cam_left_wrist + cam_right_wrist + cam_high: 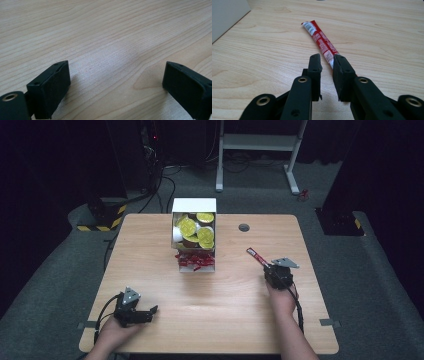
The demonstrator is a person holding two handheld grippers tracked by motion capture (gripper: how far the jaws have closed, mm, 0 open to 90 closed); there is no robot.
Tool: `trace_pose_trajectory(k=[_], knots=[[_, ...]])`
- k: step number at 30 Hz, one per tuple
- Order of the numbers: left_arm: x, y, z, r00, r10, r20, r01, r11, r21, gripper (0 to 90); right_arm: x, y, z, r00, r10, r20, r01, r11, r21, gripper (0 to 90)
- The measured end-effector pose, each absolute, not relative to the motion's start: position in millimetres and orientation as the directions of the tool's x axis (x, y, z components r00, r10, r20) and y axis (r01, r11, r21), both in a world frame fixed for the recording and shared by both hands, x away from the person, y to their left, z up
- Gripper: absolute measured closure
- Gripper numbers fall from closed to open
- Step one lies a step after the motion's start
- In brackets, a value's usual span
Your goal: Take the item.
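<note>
A red sachet (256, 255) lies flat on the wooden table (225, 310), right of the box. My right gripper (269, 267) sits at its near end. In the right gripper view the sachet (319, 40) runs away from the jaws, and its near end meets the inner edge of the right-hand jaw. The gripper (327, 61) is open by a narrow gap, with bare wood showing between the jaws. My left gripper (151, 314) rests low at the front left. It (115, 77) stands wide open over bare wood.
A white box (194, 204) stands at the table's far middle, holding yellow-lidded cups (189, 226) behind and red sachets (195, 260) in front. Its side (227, 15) shows in the right gripper view. A round grommet (244, 227) sits right of it.
</note>
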State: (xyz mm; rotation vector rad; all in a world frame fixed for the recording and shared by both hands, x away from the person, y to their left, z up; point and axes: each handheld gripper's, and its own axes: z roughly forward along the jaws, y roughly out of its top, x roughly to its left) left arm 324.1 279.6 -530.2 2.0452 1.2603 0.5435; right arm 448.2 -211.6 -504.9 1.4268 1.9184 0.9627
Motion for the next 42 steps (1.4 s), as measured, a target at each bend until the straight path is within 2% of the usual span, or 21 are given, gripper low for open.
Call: trace_pose_trajectory(k=[24, 42], knots=[[324, 279, -530, 0.448, 0.894, 0.005, 0.616, -0.313, 0.723, 7.9, 428, -197, -483, -0.322, 0.947, -0.018, 0.501, 0.186, 0.845, 66.2], [324, 279, -530, 0.446, 0.895, 0.002, 0.616, -0.308, 0.725, 7.9, 404, -172, -472, -0.375, 0.927, -0.008, 0.478, 0.201, 0.855, 68.2]])
